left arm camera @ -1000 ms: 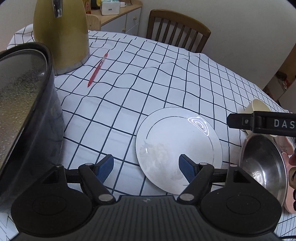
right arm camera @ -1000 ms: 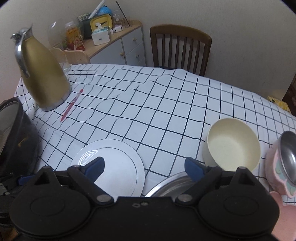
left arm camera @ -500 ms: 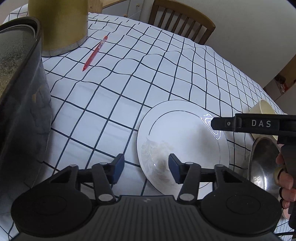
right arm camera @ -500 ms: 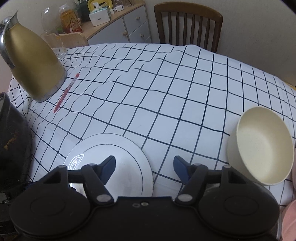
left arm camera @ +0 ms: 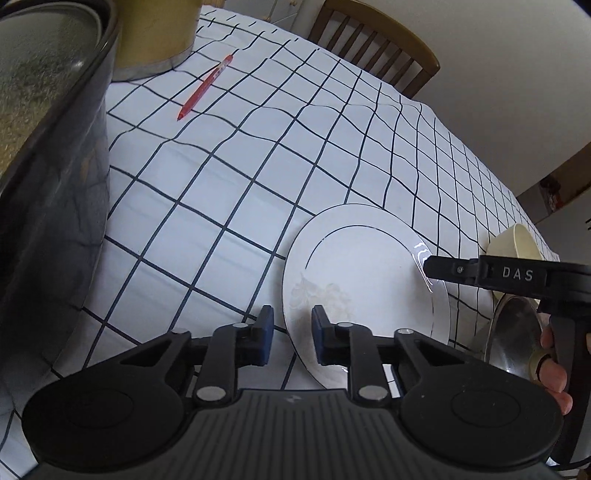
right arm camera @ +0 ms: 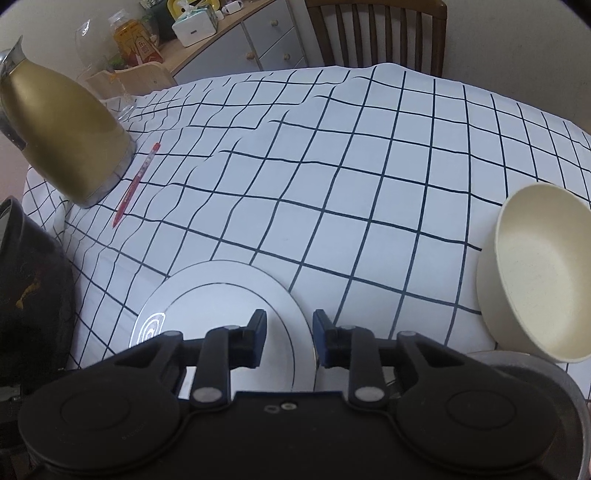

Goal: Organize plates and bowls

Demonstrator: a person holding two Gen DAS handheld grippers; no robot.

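Note:
A white plate (left arm camera: pixel 365 273) with a thin dark ring lies flat on the checked tablecloth; it also shows in the right wrist view (right arm camera: pixel 221 310). My left gripper (left arm camera: pixel 290 341) straddles the plate's near left rim with a narrow gap, not clamped. My right gripper (right arm camera: pixel 289 341) straddles the plate's right rim, also narrowly open; its finger (left arm camera: pixel 454 271) shows over the plate in the left wrist view. A cream bowl (right arm camera: pixel 539 273) sits to the right, and a steel bowl (left arm camera: pixel 513 339) lies near it.
A gold thermos jug (right arm camera: pixel 62 136) and a red pen (right arm camera: pixel 135 184) lie at the far left. A large dark pot (left arm camera: pixel 48 177) stands close on the left. A wooden chair (right arm camera: pixel 376 33) and a cabinet (right arm camera: pixel 236 40) are behind the table.
Both grippers moved down and in toward the plate's opposite rims. Their jaws narrowed from wide open to a small gap around the rim.

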